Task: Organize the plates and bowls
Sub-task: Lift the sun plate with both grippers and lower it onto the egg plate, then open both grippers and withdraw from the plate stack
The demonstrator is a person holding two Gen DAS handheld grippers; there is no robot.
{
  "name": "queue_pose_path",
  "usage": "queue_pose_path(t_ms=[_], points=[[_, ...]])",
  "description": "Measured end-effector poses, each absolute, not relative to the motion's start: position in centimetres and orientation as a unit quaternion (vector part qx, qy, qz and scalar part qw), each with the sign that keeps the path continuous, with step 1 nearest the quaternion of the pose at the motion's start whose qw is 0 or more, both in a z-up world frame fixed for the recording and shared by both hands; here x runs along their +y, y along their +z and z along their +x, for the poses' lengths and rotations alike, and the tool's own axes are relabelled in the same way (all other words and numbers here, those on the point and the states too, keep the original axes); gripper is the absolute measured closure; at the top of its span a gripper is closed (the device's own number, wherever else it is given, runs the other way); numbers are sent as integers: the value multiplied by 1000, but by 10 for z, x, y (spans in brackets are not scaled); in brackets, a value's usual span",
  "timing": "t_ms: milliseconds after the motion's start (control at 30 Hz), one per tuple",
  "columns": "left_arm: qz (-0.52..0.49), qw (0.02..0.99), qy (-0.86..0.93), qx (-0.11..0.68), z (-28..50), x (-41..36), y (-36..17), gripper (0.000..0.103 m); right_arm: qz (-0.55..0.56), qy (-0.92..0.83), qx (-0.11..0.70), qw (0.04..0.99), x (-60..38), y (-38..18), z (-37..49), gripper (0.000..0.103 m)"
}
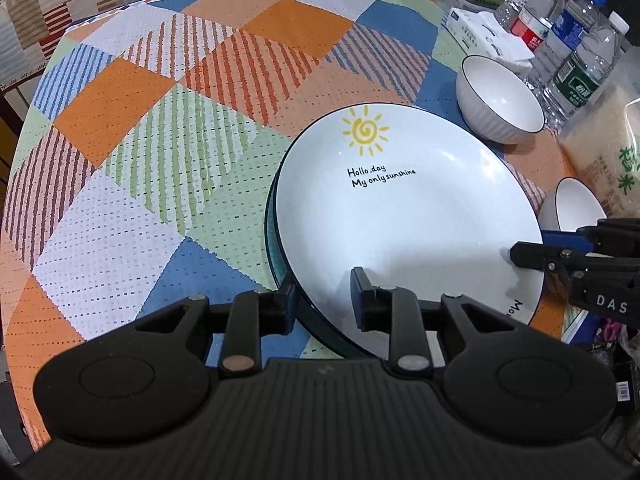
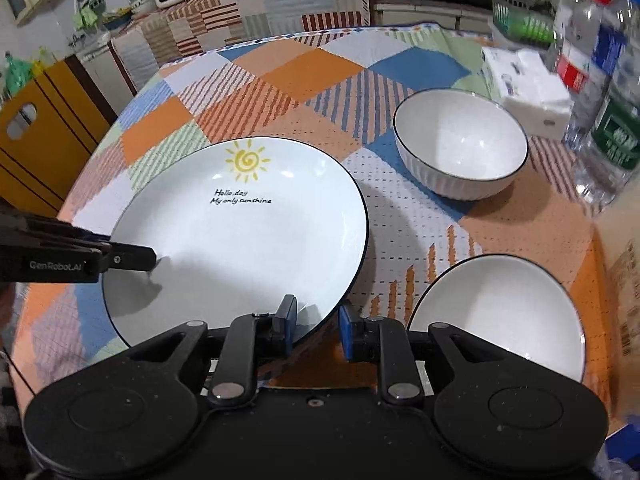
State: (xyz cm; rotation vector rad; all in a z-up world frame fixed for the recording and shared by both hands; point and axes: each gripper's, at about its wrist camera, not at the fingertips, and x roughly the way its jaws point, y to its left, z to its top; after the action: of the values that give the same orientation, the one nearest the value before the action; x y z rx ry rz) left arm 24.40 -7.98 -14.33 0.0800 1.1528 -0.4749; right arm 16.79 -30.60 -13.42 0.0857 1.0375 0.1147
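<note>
Left gripper (image 1: 324, 292) and right gripper (image 2: 318, 316) astride the rim of the sun plate (image 1: 400, 220), one finger above and one beneath, set close; cannot tell whether pinching. Glazed, stiff, slick and breakable, resting atop another plate (image 1: 272, 232) mid-table: best taken at the rim, kept level. Around it, cluttered kitchen, patchwork tablecloth (image 1: 160, 160), far bowl (image 2: 460, 148), near bowl (image 2: 500, 312), water bottles (image 1: 576, 68).

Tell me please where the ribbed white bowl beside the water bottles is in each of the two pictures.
Left wrist view: the ribbed bowl sits at the upper right, beyond the sun plate and left of the water bottles.
Right wrist view: the ribbed bowl sits right of centre, beyond and right of the sun plate.
Shared landmark: the tissue pack just behind the bowl.
</note>
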Motion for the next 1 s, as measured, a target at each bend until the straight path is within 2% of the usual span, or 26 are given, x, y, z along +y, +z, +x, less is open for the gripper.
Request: queue_pose_path(t_ms=[167, 267, 333, 467, 667, 900, 1000], points=[[42, 806, -214, 550, 243, -81, -141, 76, 23, 46, 497, 866, -302, -135, 169, 75], [45, 799, -203, 564, 241, -79, -140, 69, -10, 38, 488, 872, -295, -133, 167, 75], [53, 795, -194, 572, 239, -76, -144, 69, -22, 47, 478, 877, -291, -131, 163, 75], [6, 790, -203, 579, 239, -68, -142, 68, -17, 57, 468, 882, -291, -129, 161, 75], [32, 805, -187, 562, 221, -74, -115, 68, 7, 64, 445, 893, -300, -108, 150, 75], [88, 813, -172, 549, 181, -90, -67, 49, -3, 95, 408, 908, -313, -58, 114, 74], [111, 821, -173, 533, 161, -98, -43, 38, -14, 104, 393, 913, -319, -40, 95, 66]])
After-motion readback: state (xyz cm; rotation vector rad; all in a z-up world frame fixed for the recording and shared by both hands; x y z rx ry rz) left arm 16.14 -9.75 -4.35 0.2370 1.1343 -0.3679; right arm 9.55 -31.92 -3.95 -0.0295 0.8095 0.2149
